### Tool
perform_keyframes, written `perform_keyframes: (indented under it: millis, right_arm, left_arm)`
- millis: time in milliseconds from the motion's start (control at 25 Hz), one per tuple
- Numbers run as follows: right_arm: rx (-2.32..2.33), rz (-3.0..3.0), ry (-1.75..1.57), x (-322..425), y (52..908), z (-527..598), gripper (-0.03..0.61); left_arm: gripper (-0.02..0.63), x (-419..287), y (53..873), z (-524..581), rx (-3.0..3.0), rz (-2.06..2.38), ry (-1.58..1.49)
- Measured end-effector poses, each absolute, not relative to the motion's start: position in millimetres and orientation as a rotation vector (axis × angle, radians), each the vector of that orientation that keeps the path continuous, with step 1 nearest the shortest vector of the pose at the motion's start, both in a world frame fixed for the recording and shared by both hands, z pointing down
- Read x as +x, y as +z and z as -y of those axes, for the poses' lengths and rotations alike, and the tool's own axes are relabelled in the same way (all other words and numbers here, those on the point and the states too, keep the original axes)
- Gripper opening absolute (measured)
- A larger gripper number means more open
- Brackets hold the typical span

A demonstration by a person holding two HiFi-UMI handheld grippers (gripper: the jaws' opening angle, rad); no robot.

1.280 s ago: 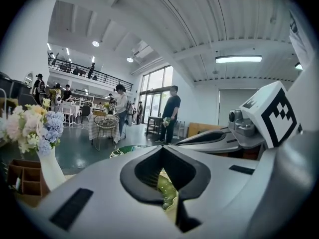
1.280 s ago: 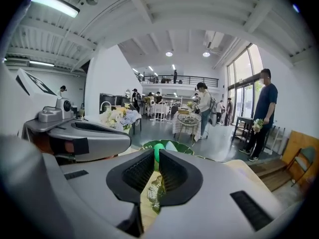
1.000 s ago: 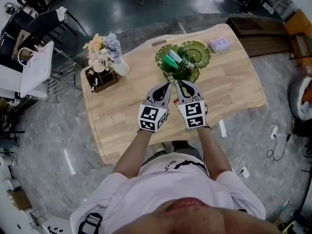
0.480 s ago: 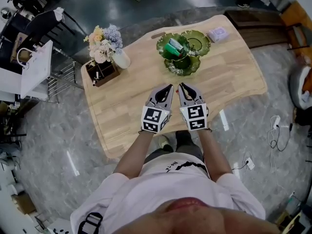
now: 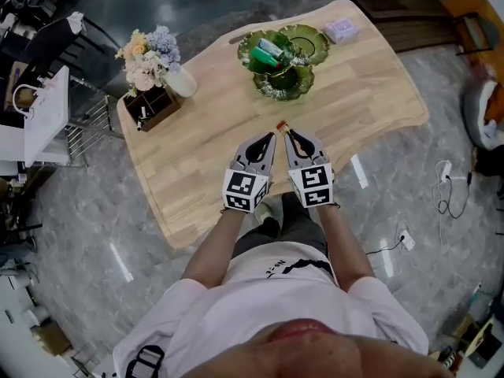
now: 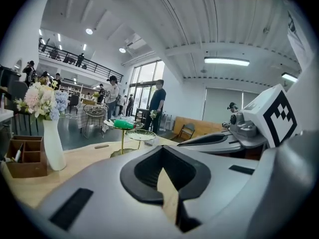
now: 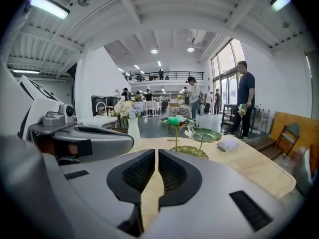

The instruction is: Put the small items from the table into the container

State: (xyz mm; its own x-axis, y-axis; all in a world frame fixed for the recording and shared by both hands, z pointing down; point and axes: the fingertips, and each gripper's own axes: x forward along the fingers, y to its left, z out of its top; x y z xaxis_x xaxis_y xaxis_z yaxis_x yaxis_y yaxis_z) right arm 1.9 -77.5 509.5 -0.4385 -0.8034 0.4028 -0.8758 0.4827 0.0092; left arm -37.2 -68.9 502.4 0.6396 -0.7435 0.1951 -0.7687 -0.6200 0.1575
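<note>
Retraction under way: drawing the left hand-held gripper [image 5: 269,137] and the right hand-held gripper [image 5: 288,134] back from the tiered green dish [image 5: 282,91], where both were hovering a second ago, toward the near edge of the desk [image 5: 197,152]. Travelling side by side, now well apart from the dish. Holding the left jaws together at the tips, nothing between them. Holding the right jaws almost together, a thin slit remaining, nothing between them. Leaving a green item [image 5: 268,49] lying in the upper far-left leaf of the dish. Probably finishing a drop-off. Leaving a pale packet [image 5: 341,28] on the desk, far right of the dish, possibly the next pickup.
</note>
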Motion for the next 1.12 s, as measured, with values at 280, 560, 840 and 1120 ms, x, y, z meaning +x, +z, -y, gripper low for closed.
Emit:
perform_keyframes:
  millis: [280, 560, 840, 1120]
  right_arm:
    - [1.387, 2.298, 0.37, 25, 569, 69, 0.038]
    - [1.293, 2.193, 0.488, 39, 644, 66, 0.114]
    - [1.196, 2.141, 0.555, 40, 704, 84, 0.156]
    - [1.083, 2.071, 0.576, 39, 752, 110, 0.196]
  left_arm:
    - [0.006, -32, 542, 72, 2.614, 1.223, 0.186]
    - [0.006, -21, 596, 76, 2.594, 1.175, 0.227]
    - [0.006, -14, 638, 90, 2.583, 1.155, 0.24]
    - [0.006, -18, 663, 109, 2.572, 1.179, 0.25]
